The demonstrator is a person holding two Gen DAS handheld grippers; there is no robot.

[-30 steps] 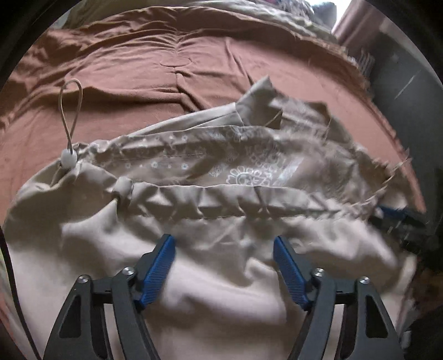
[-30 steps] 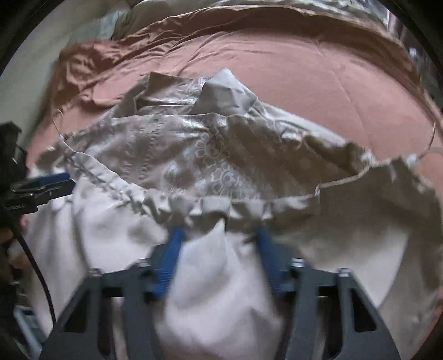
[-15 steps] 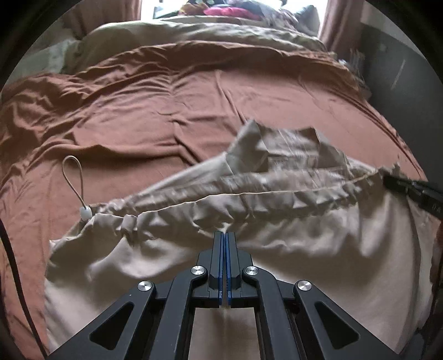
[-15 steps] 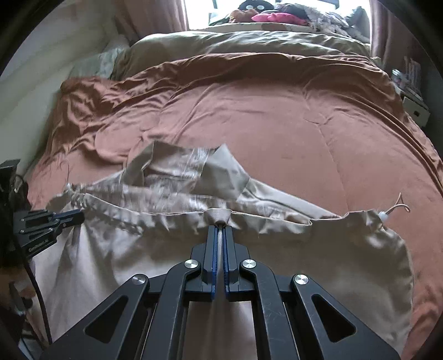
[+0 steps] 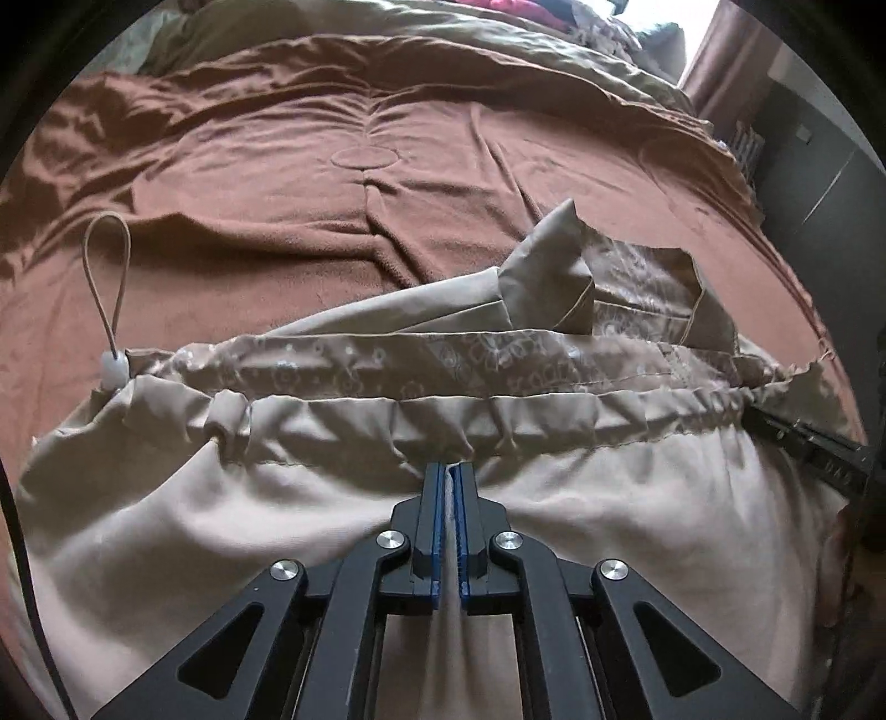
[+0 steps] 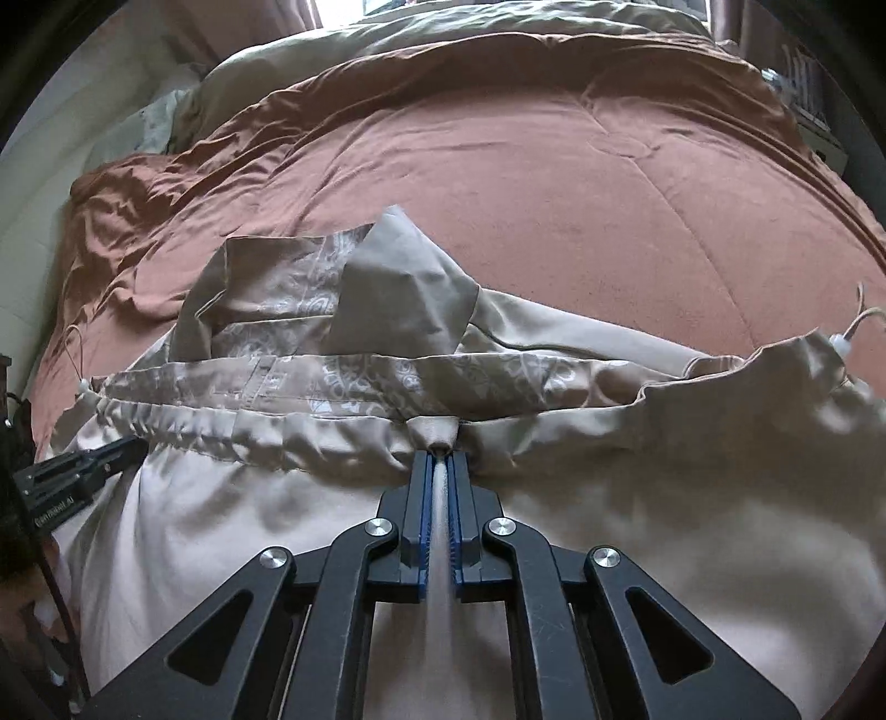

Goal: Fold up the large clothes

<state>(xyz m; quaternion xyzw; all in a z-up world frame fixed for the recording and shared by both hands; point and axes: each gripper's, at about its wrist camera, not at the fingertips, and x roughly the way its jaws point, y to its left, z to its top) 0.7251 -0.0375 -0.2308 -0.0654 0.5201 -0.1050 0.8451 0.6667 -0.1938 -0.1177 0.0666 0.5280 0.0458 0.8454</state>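
A large beige garment [image 5: 310,498] with a gathered drawstring hem and a patterned lining [image 5: 443,354] lies on the brown bedspread [image 5: 332,221]. My left gripper [image 5: 448,476] is shut on the fabric just below the gathered hem. My right gripper [image 6: 440,459] is shut on the same hem [image 6: 437,432] further along. Each gripper shows in the other's view: the right one at the right edge [image 5: 803,448], the left one at the left edge [image 6: 83,471]. A drawstring loop with a white stopper [image 5: 113,376] lies at the garment's left end.
The brown bedspread [image 6: 554,194] stretches far beyond the garment. A beige duvet [image 6: 443,33] and pillows lie at the head of the bed. Dark furniture [image 5: 819,166] stands past the bed's right side.
Both grippers went from open to shut on the gathered hem. Since half a second ago the hem has been drawn nearer, showing the patterned lining again.
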